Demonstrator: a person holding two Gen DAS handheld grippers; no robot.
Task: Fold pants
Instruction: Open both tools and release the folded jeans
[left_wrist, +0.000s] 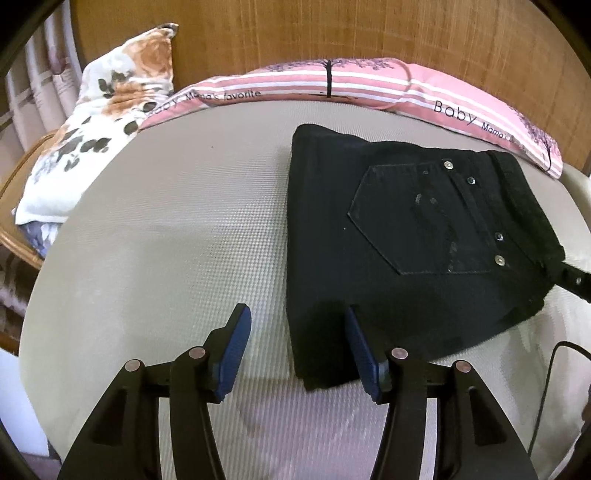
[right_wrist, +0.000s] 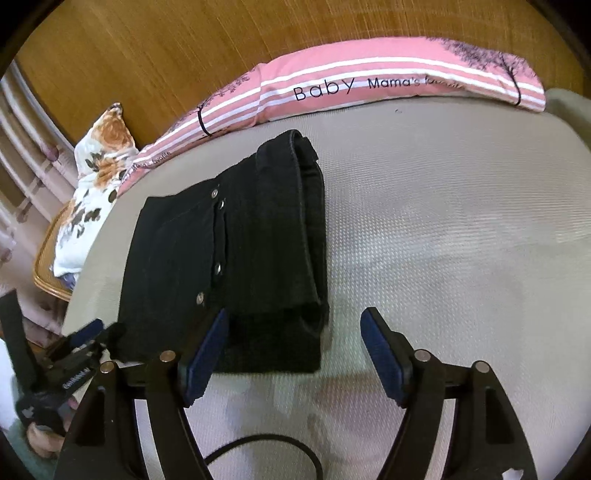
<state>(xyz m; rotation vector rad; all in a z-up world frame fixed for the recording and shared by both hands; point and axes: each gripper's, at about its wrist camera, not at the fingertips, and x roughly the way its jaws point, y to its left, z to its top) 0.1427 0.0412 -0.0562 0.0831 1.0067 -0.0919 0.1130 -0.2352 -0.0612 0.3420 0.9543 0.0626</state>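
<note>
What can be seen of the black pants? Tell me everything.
The black pants look like denim, folded into a compact, layered rectangle lying flat on the beige textured mattress. A back pocket and four metal rivets face up; the thick waistband runs along one edge. Both grippers are open and hold nothing, and the striped pink pillow lies behind, apart.

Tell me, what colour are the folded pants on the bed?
Black, with small silver rivets. The pants show best in the left wrist view.
</note>
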